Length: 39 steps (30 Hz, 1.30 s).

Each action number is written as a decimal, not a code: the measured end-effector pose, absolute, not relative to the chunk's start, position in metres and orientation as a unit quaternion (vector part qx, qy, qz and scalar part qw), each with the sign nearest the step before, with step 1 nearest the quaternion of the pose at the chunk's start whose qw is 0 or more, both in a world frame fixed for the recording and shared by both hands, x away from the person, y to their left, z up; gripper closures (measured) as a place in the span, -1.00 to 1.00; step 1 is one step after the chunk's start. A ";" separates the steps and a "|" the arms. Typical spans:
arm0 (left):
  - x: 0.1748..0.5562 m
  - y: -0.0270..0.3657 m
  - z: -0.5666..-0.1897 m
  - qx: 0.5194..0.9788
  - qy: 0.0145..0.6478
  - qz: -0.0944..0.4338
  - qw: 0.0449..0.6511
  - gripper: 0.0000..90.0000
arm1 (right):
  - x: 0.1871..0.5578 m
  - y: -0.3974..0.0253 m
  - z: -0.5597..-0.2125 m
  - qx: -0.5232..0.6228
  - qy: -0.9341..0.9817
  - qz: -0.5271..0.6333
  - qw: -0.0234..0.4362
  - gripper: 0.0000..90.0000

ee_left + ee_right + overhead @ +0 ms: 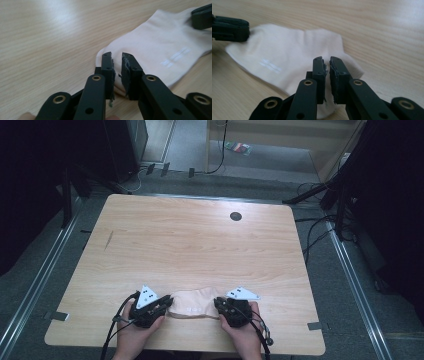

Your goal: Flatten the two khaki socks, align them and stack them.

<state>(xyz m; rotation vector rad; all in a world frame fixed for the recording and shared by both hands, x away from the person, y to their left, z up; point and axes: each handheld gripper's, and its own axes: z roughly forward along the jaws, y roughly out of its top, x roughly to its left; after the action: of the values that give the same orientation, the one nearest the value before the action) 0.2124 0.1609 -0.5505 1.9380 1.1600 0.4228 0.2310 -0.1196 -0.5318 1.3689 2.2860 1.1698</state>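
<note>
A pale cream sock (192,304) lies flat on the wooden table (200,245) near the front edge, stretched between my two grippers. My left gripper (168,303) holds its left end. In the left gripper view the jaws (117,56) stand almost together, with the sock (155,42) edge pinched low between them. My right gripper (217,304) is at the other end. In the right gripper view its jaws (325,60) are closed narrowly over the sock (287,50). Each gripper view also shows the opposite gripper's black tip at the far end of the sock.
A round black grommet (235,216) sits in the table's far right part, and a short dark mark (109,239) is at its left. Cables (320,230) and dark stands lie on the floor beyond the right edge.
</note>
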 end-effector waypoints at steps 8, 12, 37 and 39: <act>0.212 0.159 -0.552 0.775 0.451 0.179 0.405 0.56 | 0.232 -0.124 -0.542 0.479 0.785 0.376 0.114 0.91; 0.213 0.170 -0.544 0.754 0.455 0.165 0.444 0.66 | 0.228 -0.123 -0.534 0.479 0.771 0.404 0.110 0.96; 0.237 0.162 -0.554 0.768 0.469 0.129 0.417 1.00 | 0.200 -0.020 -0.548 0.353 0.845 0.389 0.103 1.00; 0.239 0.164 -0.554 0.763 0.474 0.120 0.422 1.00 | 0.193 -0.026 -0.548 0.348 0.848 0.386 0.103 1.00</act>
<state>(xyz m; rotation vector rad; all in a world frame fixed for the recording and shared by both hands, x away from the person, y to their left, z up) 0.2390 0.1639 -0.5541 1.9109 1.1873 0.3002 0.1934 -0.0261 -0.5478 1.0268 2.5020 1.1392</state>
